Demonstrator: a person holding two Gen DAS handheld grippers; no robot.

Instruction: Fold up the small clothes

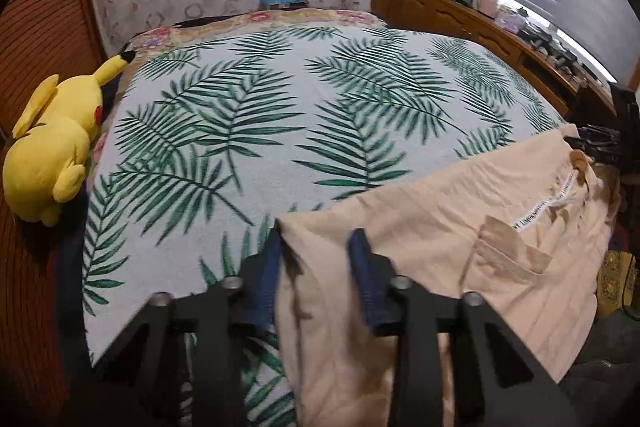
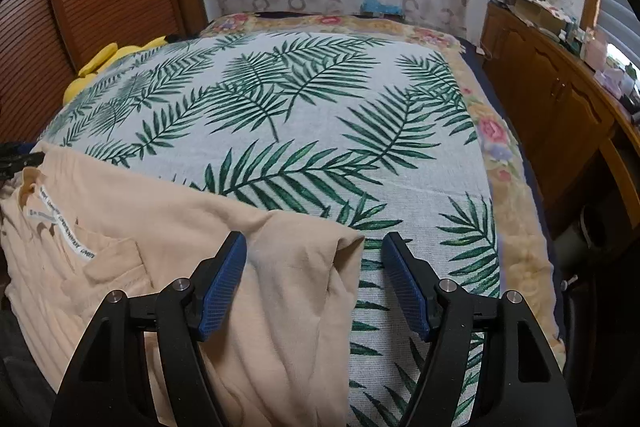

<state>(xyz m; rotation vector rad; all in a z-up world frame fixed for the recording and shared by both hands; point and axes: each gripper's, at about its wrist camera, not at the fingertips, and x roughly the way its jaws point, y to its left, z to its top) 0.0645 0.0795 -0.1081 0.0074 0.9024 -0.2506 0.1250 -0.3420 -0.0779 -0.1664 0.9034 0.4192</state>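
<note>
A pair of peach shorts lies on the near edge of the bed, with a white printed drawstring and a back pocket showing. My left gripper stands over one leg's corner, its blue pads apart with a fold of cloth between them. In the right wrist view the shorts lie at the lower left. My right gripper is open, straddling the other leg's hem corner, its pads not touching the cloth.
A palm-leaf bedspread covers the bed. A yellow Pikachu plush lies at its left edge. A wooden dresser with clutter runs along the right. A slatted wooden door is on the left.
</note>
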